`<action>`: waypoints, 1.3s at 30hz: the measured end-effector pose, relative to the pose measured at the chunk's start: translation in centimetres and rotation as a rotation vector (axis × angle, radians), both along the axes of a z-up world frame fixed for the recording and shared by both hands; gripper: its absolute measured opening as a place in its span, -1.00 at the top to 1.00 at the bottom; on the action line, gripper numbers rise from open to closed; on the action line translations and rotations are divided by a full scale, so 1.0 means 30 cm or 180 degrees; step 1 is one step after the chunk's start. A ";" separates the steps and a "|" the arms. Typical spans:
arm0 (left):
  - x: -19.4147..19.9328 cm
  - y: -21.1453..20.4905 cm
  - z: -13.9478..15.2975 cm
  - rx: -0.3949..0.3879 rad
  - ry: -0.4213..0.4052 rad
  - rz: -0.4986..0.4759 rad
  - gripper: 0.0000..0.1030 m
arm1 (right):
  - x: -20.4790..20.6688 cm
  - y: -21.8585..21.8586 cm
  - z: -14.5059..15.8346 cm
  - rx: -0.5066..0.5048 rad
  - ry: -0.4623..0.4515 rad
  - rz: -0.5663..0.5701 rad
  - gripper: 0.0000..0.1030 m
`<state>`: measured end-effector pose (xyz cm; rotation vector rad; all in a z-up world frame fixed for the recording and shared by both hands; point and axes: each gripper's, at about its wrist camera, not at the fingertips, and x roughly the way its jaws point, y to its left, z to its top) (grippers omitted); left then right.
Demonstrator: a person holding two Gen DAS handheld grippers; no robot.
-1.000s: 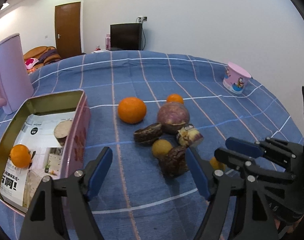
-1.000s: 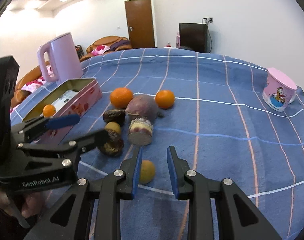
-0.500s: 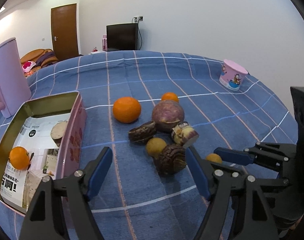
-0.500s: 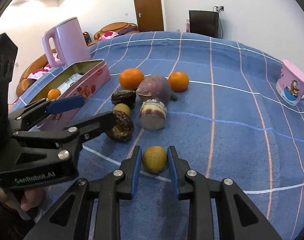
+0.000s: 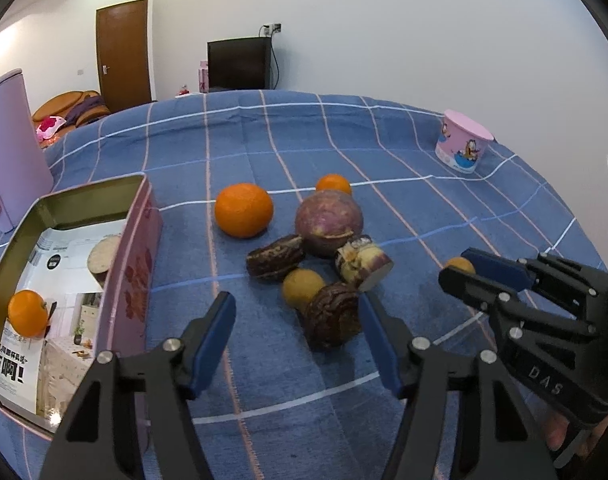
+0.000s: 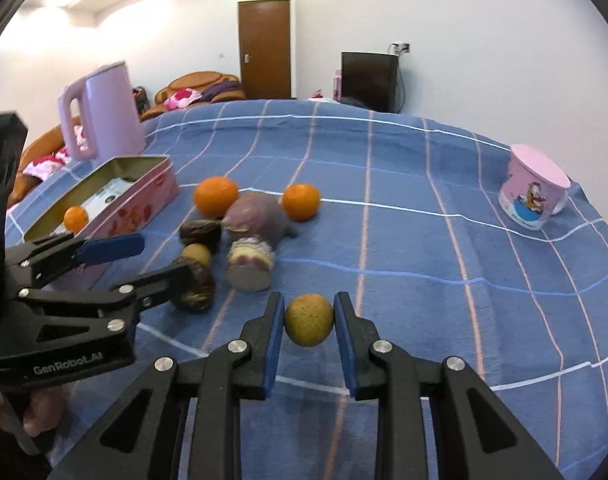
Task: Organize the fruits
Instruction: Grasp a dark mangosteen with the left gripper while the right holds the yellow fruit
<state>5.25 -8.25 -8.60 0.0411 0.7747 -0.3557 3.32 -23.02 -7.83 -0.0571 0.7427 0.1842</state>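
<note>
A heap of fruit lies on the blue checked cloth: a big orange (image 5: 244, 210), a small orange (image 5: 333, 184), a round purple fruit (image 5: 327, 218), a cut purple-and-yellow piece (image 5: 363, 262), a dark oblong fruit (image 5: 276, 262) and a yellow one (image 5: 304, 288). My left gripper (image 5: 295, 299) straddles a dark wrinkled fruit (image 5: 331, 316). Its jaws are closing; the right pad is near the fruit and the left pad stands well clear. My right gripper (image 6: 308, 312) is shut on a yellow-brown fruit (image 6: 308, 320) low over the cloth.
A pink tin (image 5: 136, 240) at the left holds a small orange (image 5: 28, 312) and a cut slice (image 5: 104, 252) on printed paper. A pink kettle (image 6: 104, 112) stands behind it. An upturned pink cup (image 6: 533, 192) sits near the far right table edge.
The yellow-brown fruit came between the right gripper's pads, which now clamp it. The left gripper's jaws narrowed around the dark wrinkled fruit.
</note>
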 end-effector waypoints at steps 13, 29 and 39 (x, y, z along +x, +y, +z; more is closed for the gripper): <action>0.010 -0.050 -0.027 0.0030 0.0206 -0.0154 0.30 | -0.013 -0.014 0.016 0.0081 -0.0108 0.0014 0.47; -0.034 -0.019 0.017 -0.0109 -0.0106 -0.0094 0.31 | -0.048 -0.028 0.042 0.0211 -0.0312 0.0074 0.47; -0.076 -0.025 0.048 -0.0002 -0.0421 0.0002 0.31 | -0.071 -0.023 0.061 0.0265 -0.0468 0.0131 0.47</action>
